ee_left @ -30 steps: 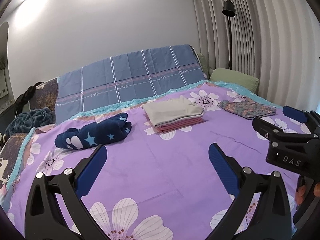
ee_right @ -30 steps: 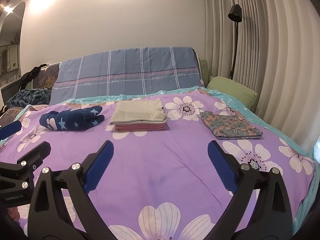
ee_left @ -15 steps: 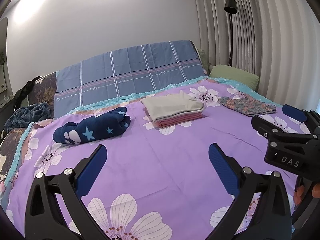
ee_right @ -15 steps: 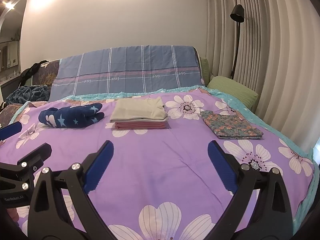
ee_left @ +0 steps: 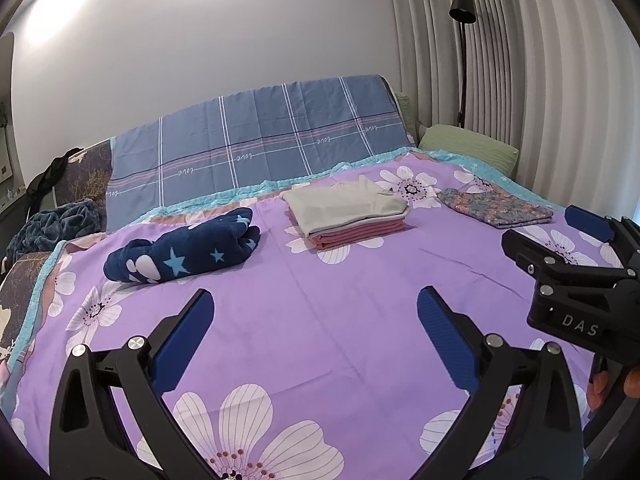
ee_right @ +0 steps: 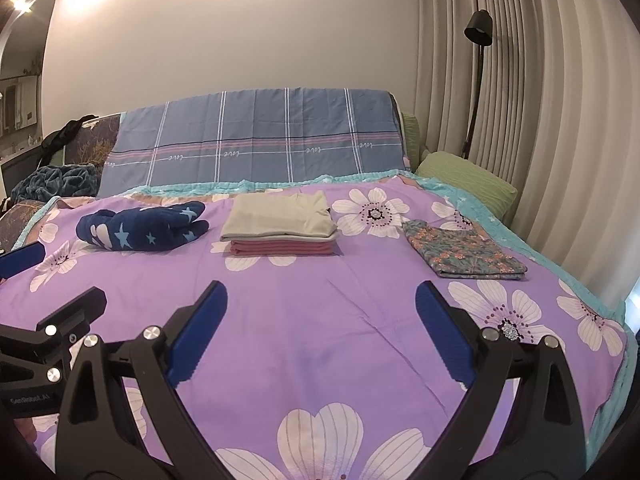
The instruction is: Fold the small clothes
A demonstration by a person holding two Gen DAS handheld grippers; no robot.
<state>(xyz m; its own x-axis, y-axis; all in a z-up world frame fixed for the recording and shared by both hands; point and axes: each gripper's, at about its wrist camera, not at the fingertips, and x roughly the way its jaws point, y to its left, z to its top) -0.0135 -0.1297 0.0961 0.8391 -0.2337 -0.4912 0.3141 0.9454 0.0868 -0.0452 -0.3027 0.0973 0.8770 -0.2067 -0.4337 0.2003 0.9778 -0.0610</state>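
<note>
A crumpled navy garment with stars (ee_left: 182, 252) (ee_right: 144, 228) lies on the purple flowered bedspread (ee_left: 320, 312) (ee_right: 320, 312), far left. A folded stack, beige on pink (ee_left: 348, 212) (ee_right: 280, 226), sits mid-bed. A folded floral garment (ee_left: 494, 208) (ee_right: 464, 254) lies at the right. My left gripper (ee_left: 314, 334) is open and empty above the near bedspread. My right gripper (ee_right: 322, 330) is open and empty too, and shows at the right edge of the left wrist view (ee_left: 560, 240).
A blue plaid cover (ee_left: 256, 152) drapes the headboard. A green pillow (ee_right: 466, 178) lies by the curtains, with a black floor lamp (ee_right: 478, 32) behind. A dark teal blanket (ee_right: 56, 180) is heaped at the far left. The bed's right edge (ee_right: 616, 312) is close.
Both views have tilted slightly: the bed and clothes sit a little lower and nearer in frame. Both grippers stay open and empty.
</note>
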